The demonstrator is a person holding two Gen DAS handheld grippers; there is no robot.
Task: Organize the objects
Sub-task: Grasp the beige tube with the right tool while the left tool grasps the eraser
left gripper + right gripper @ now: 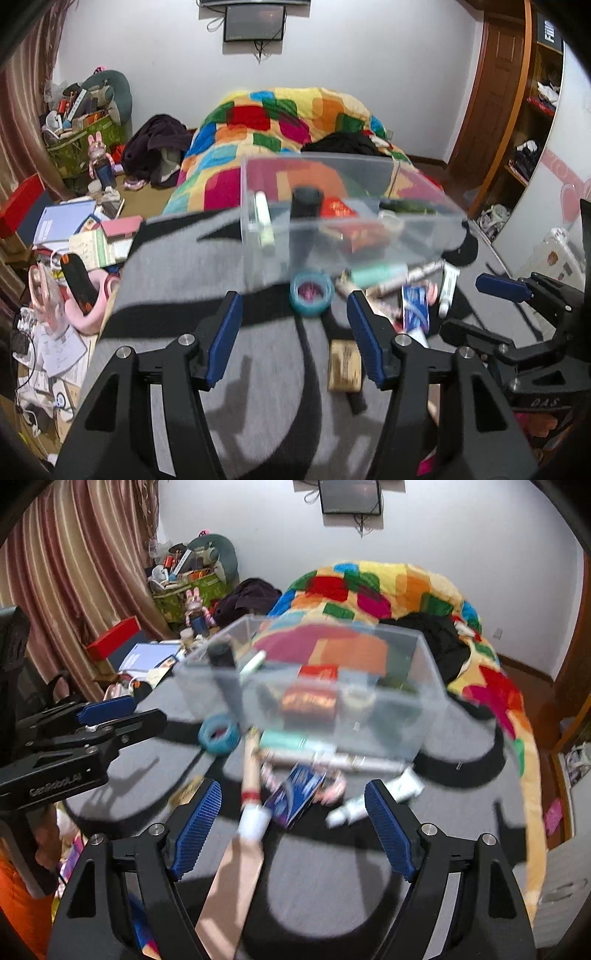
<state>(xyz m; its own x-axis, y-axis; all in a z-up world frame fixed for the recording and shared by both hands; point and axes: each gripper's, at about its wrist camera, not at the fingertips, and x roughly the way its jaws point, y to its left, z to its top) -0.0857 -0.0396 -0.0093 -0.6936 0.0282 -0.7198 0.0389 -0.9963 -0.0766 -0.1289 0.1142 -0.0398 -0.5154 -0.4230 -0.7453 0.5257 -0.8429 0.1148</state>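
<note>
Cluttered bedroom, grey blanket (177, 280) as sorting surface. Your left gripper (293, 332) and right gripper (293, 829): fingers apart, empty, probably lining up loose items beside clear bin (332, 686).

A lived-in home bedroom: a bed under a patchwork quilt (280, 125), striped curtains (74, 576), a wall-mounted screen (255, 22), and what looks like an open wardrobe (535, 122).

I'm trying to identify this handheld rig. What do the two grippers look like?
Both match: the left gripper and right gripper have matte black angular frames with triangular cut-outs, silver round bolts at the finger joints, and flat blue ribbed pads. White lettering, seemingly "GenRobot.AI", runs along the left gripper's side in the right wrist view. No cables or sleeves show.
</note>
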